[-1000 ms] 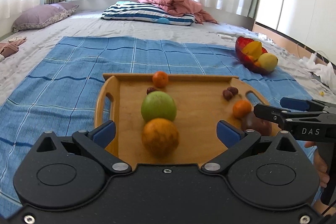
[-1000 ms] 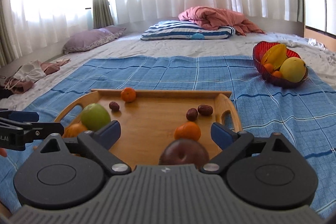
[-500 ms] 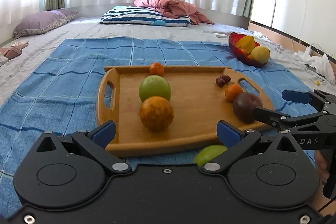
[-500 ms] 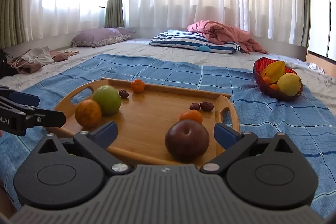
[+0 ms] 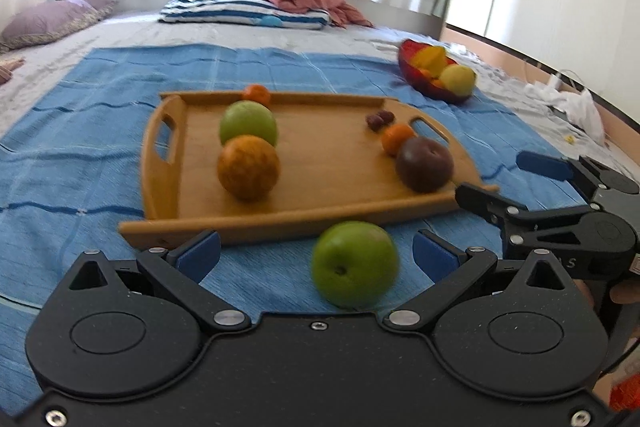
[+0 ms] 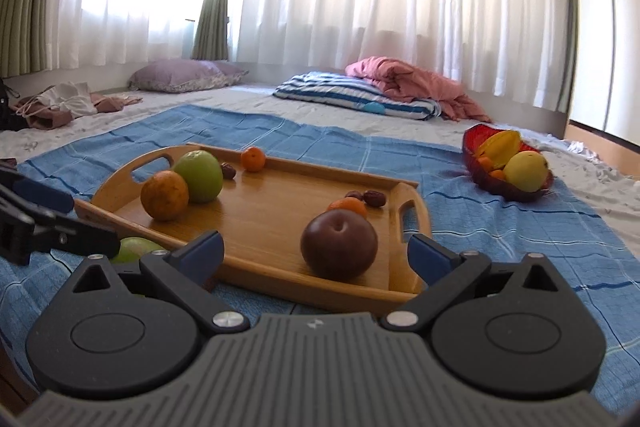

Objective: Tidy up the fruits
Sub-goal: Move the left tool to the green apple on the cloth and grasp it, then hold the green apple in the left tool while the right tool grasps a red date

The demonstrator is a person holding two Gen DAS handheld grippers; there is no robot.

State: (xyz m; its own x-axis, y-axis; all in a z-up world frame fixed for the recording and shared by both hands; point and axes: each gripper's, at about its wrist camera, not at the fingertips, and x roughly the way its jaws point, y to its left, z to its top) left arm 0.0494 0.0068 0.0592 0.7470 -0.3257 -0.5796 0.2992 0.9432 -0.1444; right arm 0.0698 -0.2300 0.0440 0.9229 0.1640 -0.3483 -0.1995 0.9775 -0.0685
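Both the left hand-held gripper (image 5: 316, 251) and the right hand-held gripper (image 6: 316, 251) are released; a green apple (image 5: 355, 265) lies on the blanket (image 5: 80, 155) at the tray's (image 5: 280, 223) 6 o'clock.

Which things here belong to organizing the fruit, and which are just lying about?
Job: tray, green apple on the blanket, dark plum, orange, red bowl.
Lying about: striped pillow, pink quilt, purple pillow, clothes.
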